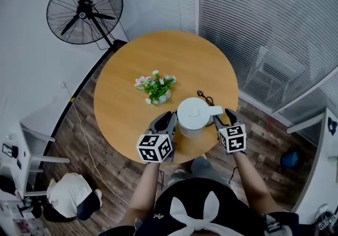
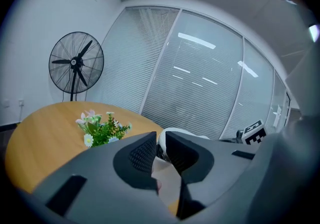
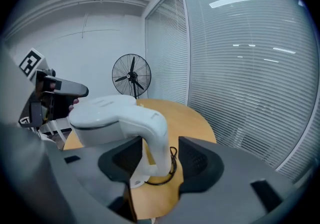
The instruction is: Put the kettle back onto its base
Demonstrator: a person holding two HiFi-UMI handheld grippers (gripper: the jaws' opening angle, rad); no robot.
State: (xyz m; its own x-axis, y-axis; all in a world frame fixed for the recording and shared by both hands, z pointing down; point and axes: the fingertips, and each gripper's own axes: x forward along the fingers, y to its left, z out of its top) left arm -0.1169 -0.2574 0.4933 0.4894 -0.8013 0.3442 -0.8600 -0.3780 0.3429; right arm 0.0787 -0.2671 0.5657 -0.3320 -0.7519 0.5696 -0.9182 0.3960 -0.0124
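A white kettle (image 1: 195,116) is sitting near the front edge of a round wooden table (image 1: 127,113), flanked by two handheld grippers. The right gripper (image 1: 224,114) is holding its jaws spread wide around the kettle's handle (image 3: 157,138), and daylight is showing between the handle and the right-hand pad, so nothing is clamped. The left gripper (image 1: 168,118) is hovering just beside the kettle's opposite wall, its jaws standing a narrow slit apart and gripping nothing. A white base (image 3: 134,182) is peeking out below the handle, with a dark cord (image 1: 206,97) trailing from it; whether the kettle is fully seated is unclear. A small flower pot (image 1: 156,88) is standing near the table's middle, leaving bare wood all around. A pedestal fan (image 1: 84,10) is waiting well beyond the far rim.
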